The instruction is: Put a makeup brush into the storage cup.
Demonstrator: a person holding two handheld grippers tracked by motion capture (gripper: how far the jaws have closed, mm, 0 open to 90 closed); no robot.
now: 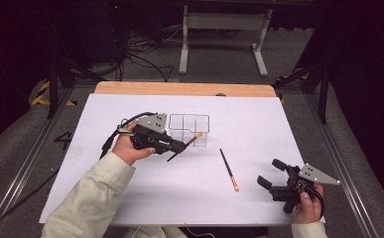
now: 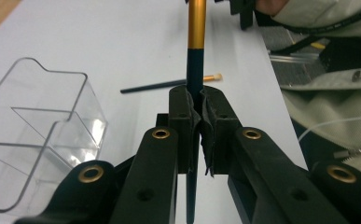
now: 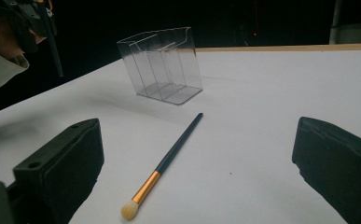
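My left gripper (image 1: 178, 147) is shut on a dark-handled makeup brush (image 1: 185, 146), whose gold ferrule and pale tip point toward a clear plastic organizer (image 1: 189, 129). From the left gripper view the same brush (image 2: 195, 65) runs straight up between the closed jaws, with the organizer (image 2: 38, 135) at the left. A second brush (image 1: 229, 170) lies flat on the white table between the two hands. My right gripper (image 1: 271, 173) rests open at the near right; in its view that brush (image 3: 166, 163) lies between the spread jaws and the organizer (image 3: 162, 65) stands beyond.
A white sheet (image 1: 130, 198) covers the table, with a wooden edge (image 1: 184, 89) at the far side. Metal rails run along both sides. Cables and a white frame (image 1: 224, 34) are on the floor beyond.
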